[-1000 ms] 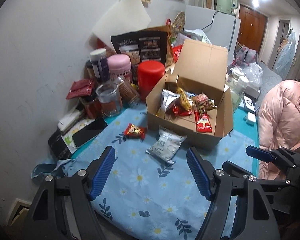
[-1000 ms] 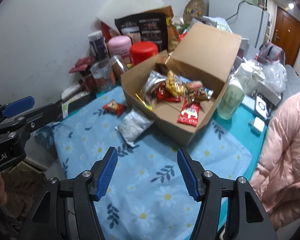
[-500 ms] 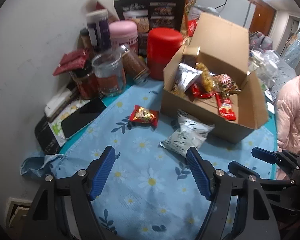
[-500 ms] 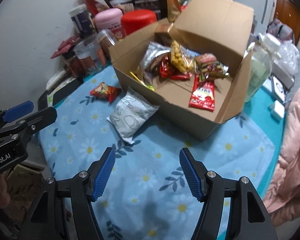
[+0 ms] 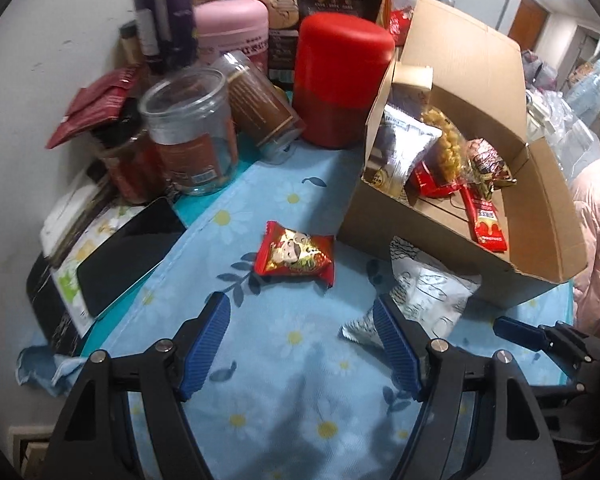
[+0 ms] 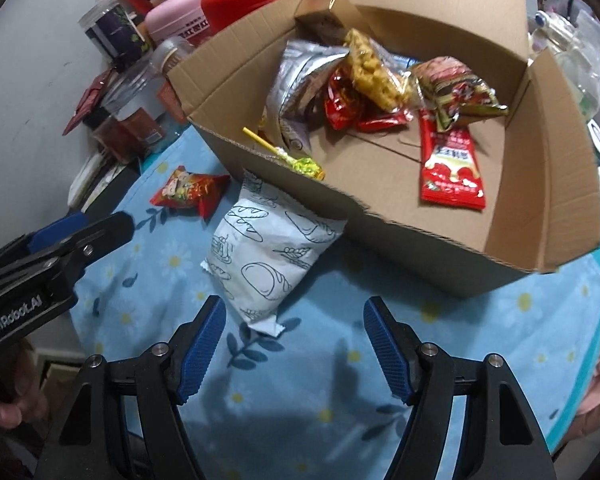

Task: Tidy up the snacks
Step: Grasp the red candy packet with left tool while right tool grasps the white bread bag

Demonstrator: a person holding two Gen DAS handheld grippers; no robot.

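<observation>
Nearest in the left wrist view, the left gripper [image 5: 300,344] hangs over the blue daisy cloth [image 5: 284,392] with its jaws released and nothing between them. The right gripper [image 6: 292,344] hovers the same way in its own view, jaws spread wide and empty above the cloth [image 6: 340,360].

Just past the right gripper's blue pads lies a white packet [image 6: 268,256] printed with bread drawings; its far end leans against the front wall of the box [image 6: 400,248]. In the left view the same white packet [image 5: 428,292] sits just beyond the left gripper's right-hand finger, touching the box [image 5: 380,216].

A red packet [image 5: 296,256] lies flat on the cloth ahead of the left gripper, near the box's left corner but apart from it. From the right wrist it shows as the red packet [image 6: 188,192], left of the white one.

The box stands open, flaps up. Inside are a red sachet [image 6: 450,164], a yellow snack bag [image 6: 374,72], a silver bag [image 6: 300,76] and a lollipop [image 6: 288,156] near the front wall.

Behind, against the wall, stand a glass jar [image 5: 192,136], a red canister [image 5: 340,76] and a pink tub [image 5: 232,28]. A dark phone [image 5: 128,252] lies at the table's left edge.
</observation>
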